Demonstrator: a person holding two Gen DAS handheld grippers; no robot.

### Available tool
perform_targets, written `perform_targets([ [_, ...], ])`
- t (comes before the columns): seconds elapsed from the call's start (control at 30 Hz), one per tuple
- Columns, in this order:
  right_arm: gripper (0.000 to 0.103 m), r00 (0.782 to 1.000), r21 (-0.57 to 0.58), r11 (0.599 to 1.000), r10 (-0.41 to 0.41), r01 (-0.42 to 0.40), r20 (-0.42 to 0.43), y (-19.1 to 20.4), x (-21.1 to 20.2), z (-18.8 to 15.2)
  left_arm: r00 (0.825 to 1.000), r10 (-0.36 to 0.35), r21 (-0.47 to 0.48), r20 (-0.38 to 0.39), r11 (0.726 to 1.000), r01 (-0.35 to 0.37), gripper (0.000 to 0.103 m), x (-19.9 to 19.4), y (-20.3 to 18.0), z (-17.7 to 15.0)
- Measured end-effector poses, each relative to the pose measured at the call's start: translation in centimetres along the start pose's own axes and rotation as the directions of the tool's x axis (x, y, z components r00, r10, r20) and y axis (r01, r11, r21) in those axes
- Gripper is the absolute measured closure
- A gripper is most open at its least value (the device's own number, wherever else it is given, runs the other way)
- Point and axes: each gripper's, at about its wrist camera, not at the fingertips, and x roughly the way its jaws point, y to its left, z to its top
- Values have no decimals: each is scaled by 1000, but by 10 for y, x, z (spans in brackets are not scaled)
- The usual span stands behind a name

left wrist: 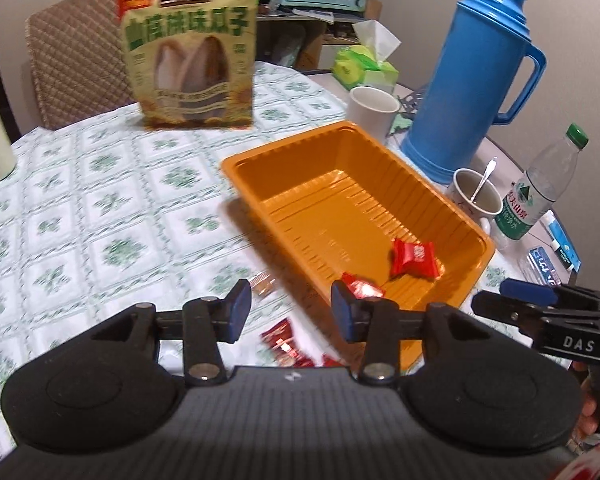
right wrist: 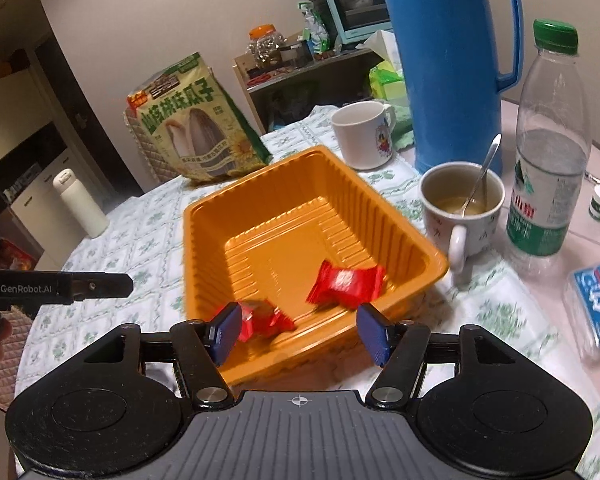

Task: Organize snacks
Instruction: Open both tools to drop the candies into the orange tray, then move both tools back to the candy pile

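Crowding the orange ribbed plastic tray (right wrist: 204, 248): spoon mug (right wrist: 462, 210), water bottle (right wrist: 548, 152), blue thermos (right wrist: 448, 64). Two red wrapped candies (right wrist: 346, 282) inside, more on tabletop (left wrist: 80, 200). Left claw (left wrist: 290, 312), right claw (right wrist: 298, 330) both spread, empty.

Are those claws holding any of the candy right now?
No. The left claw and right claw are both open and empty; two red candies lie in the orange tray.
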Motion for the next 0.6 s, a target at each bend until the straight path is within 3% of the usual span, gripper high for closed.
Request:
perform_targets([
  [0.6, 39, 999, 7, 999, -45, 45, -25, 77, -20, -49, 1000, -4, -27, 7, 1000, 5, 61, -48, 67, -44],
])
